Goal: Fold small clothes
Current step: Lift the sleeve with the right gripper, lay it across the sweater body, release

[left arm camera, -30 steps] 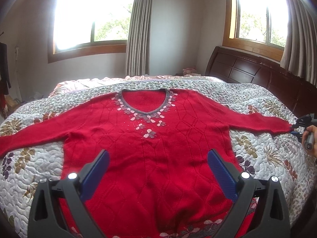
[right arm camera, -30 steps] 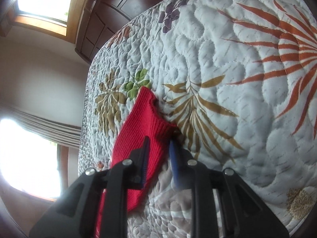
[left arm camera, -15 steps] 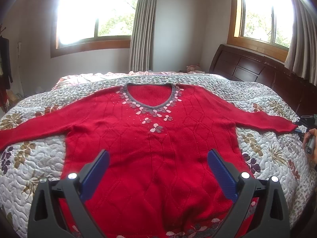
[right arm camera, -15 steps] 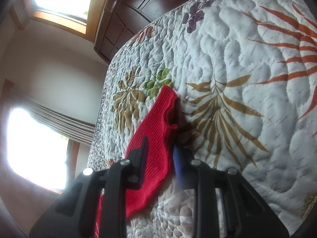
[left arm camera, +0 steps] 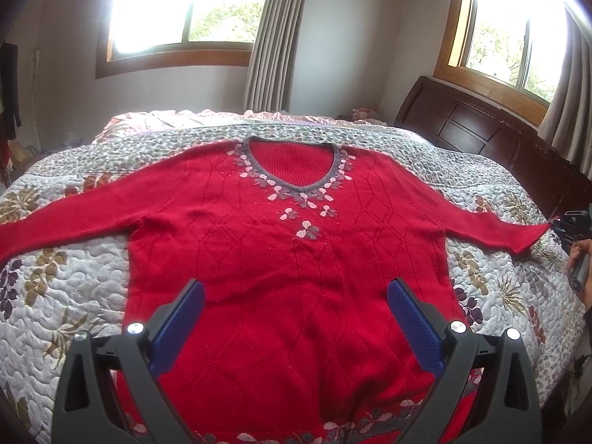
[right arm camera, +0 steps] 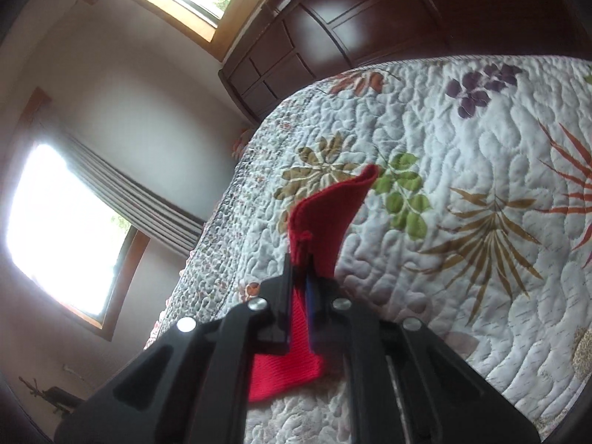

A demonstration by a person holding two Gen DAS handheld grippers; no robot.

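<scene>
My right gripper (right arm camera: 301,262) is clamped on the cuff (right arm camera: 325,218) of the red sweater (left arm camera: 288,259), which lies flat, front up, on the bed (left arm camera: 74,296). That sleeve runs leftward toward the body, so I'd fold inward. My left gripper (left arm camera: 296,329) hovers wide open above the hem

Left gripper (left arm camera: 295,327) wide open, right gripper (right arm camera: 303,270) clamped — tilted

A bed (left arm camera: 481,155) under a floral quilt (left arm camera: 74,296) carries a red sweater (left arm camera: 288,259) spread flat.
</scene>
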